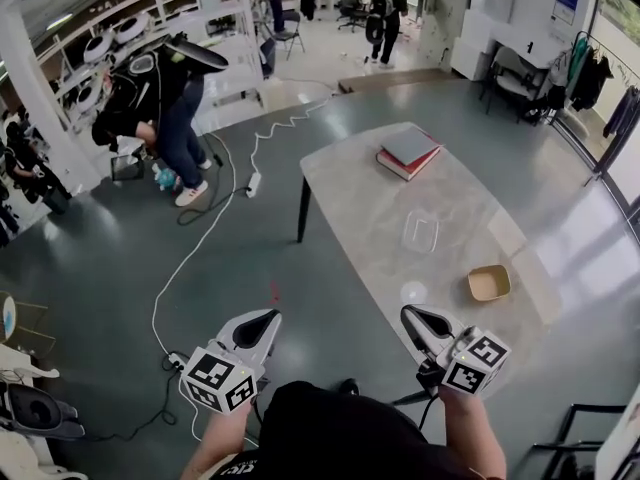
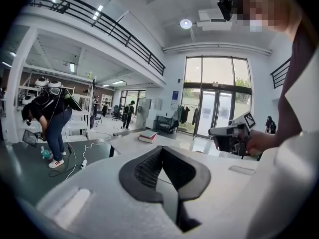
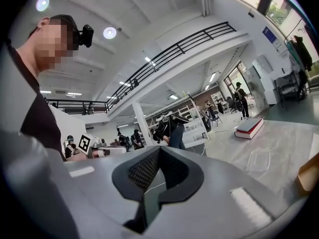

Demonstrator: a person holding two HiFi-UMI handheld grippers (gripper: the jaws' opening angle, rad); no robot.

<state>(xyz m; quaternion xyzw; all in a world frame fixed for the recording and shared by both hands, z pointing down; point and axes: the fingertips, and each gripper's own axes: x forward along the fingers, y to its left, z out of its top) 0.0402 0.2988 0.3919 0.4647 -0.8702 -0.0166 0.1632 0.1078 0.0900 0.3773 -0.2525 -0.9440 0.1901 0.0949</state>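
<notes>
My left gripper (image 1: 264,320) hangs over the grey floor just off the near left corner of the marble table (image 1: 350,198); it is shut and holds nothing. My right gripper (image 1: 409,314) hovers at the table's near edge, also shut and empty. Closest to it is a small round clear lid (image 1: 413,292). Further along the table lie a clear plastic container (image 1: 420,232), a tan square bowl (image 1: 489,283) and a stack of books (image 1: 407,154). In the left gripper view the jaws (image 2: 161,150) meet, with the books (image 2: 148,136) beyond. In the right gripper view the jaws (image 3: 158,150) meet, with the container (image 3: 258,160) at right.
A person (image 1: 165,98) bends over by white shelving at the back left. A white cable with a power strip (image 1: 253,183) runs across the floor left of the table. A clothes rack (image 1: 600,78) stands at the far right, and a black chair frame (image 1: 590,438) at the near right.
</notes>
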